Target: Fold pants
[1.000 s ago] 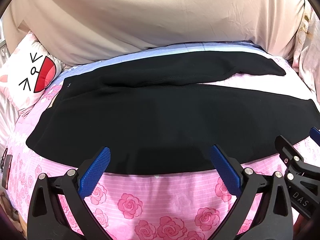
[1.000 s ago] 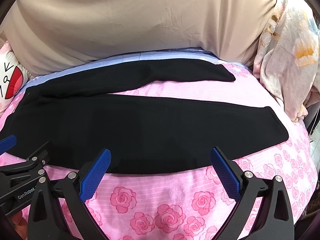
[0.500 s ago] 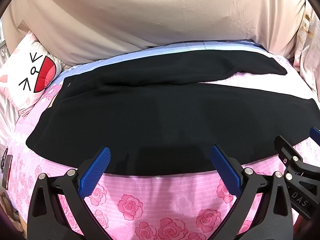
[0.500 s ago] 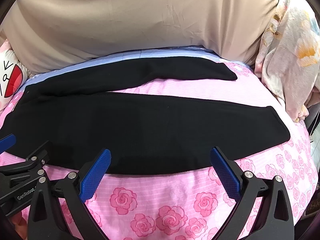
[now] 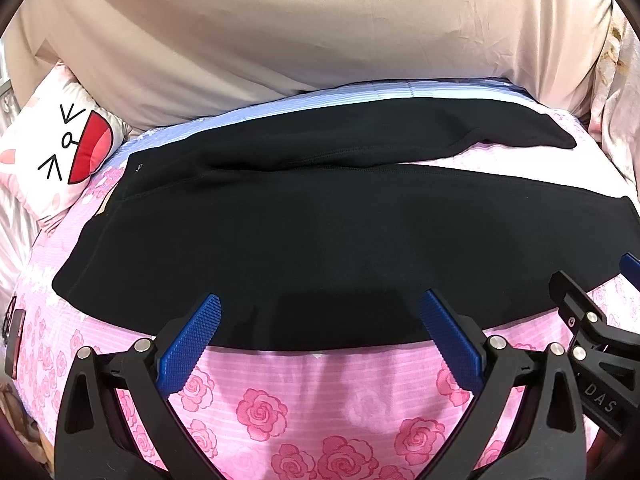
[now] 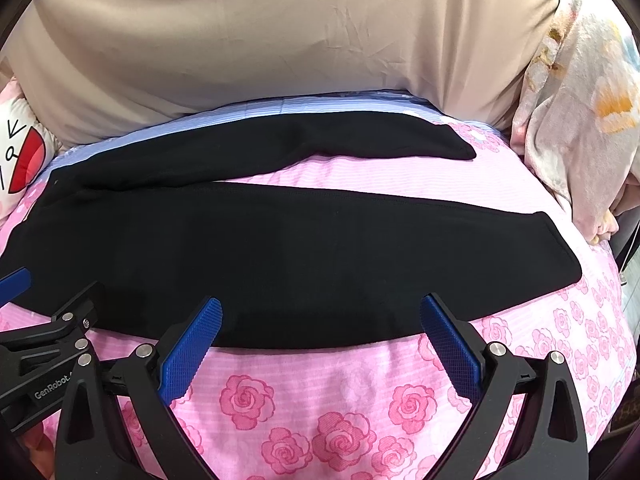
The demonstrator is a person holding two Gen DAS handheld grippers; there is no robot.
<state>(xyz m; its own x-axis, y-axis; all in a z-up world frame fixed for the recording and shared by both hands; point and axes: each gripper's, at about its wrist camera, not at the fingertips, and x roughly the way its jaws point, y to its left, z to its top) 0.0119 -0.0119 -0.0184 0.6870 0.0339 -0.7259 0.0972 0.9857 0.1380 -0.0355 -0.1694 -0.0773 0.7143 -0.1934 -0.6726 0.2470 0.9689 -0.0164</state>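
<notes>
In the left wrist view, black pants (image 5: 320,232) are lying spread across a pink rose-print bedsheet (image 5: 320,400), waistband toward a cartoon-face pillow (image 5: 60,152) at far left. The left gripper (image 5: 320,316) is hovering at the pants' near edge, its blue pads (image 5: 192,340) standing wide apart, clasping nothing.

In the right wrist view, the right gripper (image 6: 320,316) is likewise gaping empty over the near leg's hem side, a floral blanket (image 6: 580,128) bunching at right.
</notes>
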